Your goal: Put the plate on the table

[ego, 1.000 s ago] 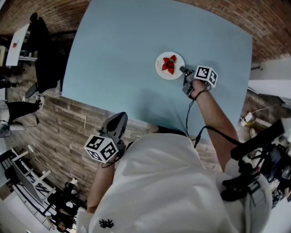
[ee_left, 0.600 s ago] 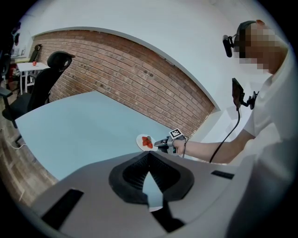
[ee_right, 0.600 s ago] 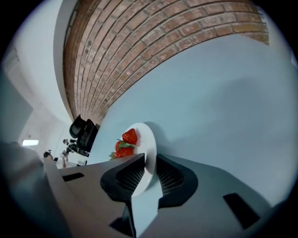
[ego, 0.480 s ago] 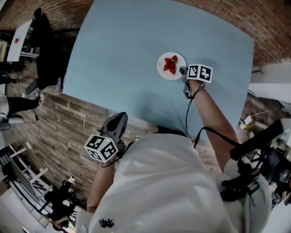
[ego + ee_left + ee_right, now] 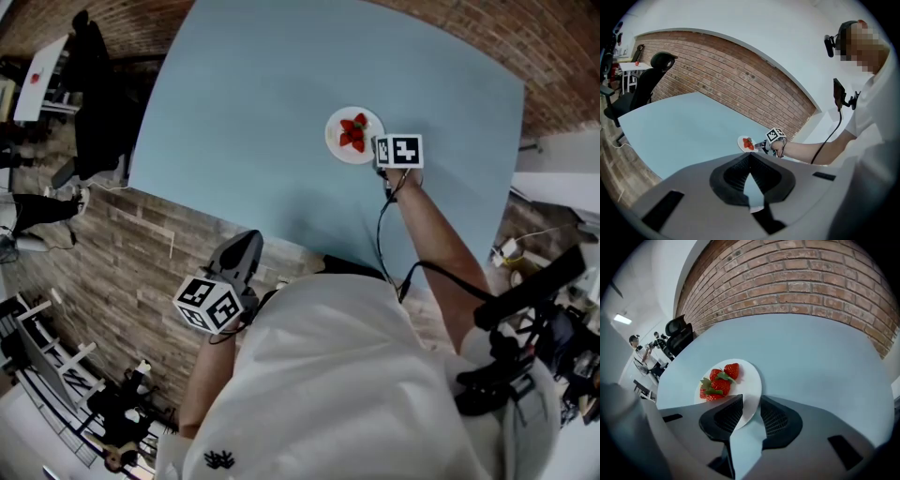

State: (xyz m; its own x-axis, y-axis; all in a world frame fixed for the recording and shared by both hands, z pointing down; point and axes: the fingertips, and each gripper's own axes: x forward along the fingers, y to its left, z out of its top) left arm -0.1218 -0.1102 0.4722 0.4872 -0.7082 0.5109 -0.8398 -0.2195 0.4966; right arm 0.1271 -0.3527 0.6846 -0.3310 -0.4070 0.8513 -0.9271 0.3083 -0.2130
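Note:
A small white plate (image 5: 338, 142) with several red strawberries (image 5: 352, 133) lies flat on the pale blue table (image 5: 272, 84), right of its middle. My right gripper (image 5: 379, 146) is at the plate's near right rim. In the right gripper view its jaws are opening around the plate (image 5: 751, 380); the rim lies in the gap between the pads, and they no longer press on it. The strawberries (image 5: 718, 383) sit on the plate's far left side. My left gripper (image 5: 246, 244) hangs off the table's near edge over the floor, shut and empty (image 5: 750, 160).
A black office chair (image 5: 94, 117) stands off the table's left edge, with a white desk (image 5: 39, 80) beyond it. A brick wall (image 5: 797, 282) runs behind the table's far side. The table's near edge (image 5: 234, 225) passes between my two grippers.
The right gripper's jaws have opened off the plate's rim, and its marker cube has turned to face up. The plate has slid slightly farther onto the table. The left gripper has not moved.

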